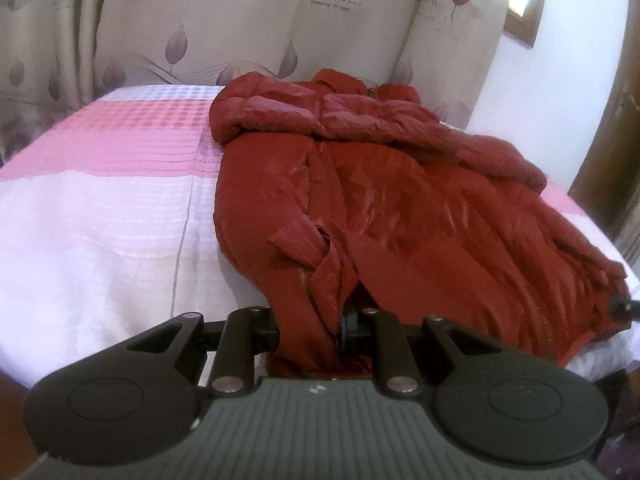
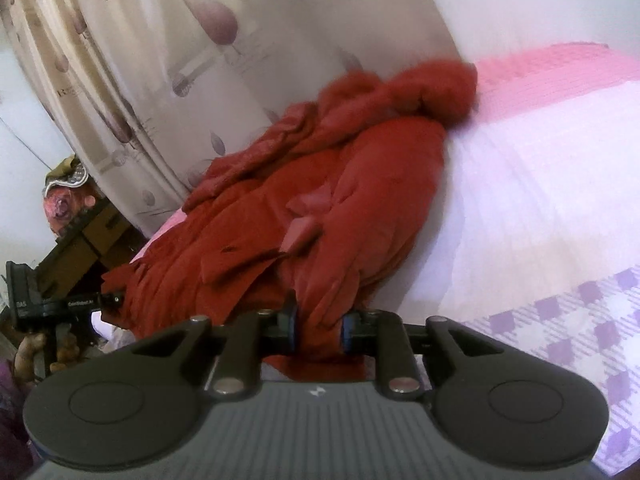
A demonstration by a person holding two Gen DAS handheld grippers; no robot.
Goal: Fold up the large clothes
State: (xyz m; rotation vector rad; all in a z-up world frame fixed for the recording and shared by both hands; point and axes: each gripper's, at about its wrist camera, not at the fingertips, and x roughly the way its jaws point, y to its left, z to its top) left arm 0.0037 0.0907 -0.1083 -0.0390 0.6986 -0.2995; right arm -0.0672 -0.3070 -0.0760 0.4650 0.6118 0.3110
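The red padded coat [image 1: 380, 200] lies on the bed [image 1: 120, 220], its far end against the curtain [image 1: 200, 32]. Left tool [image 1: 310, 328] and right tool [image 2: 318, 330] are each clamped on hem fabric, which hides the fingertips. The right view is blurred.

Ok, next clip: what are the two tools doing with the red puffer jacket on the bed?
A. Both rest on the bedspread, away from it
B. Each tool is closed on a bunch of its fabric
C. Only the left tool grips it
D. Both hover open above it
B: red fabric of the puffer jacket is pinched in the left tool and in the right tool, near the bed edge.
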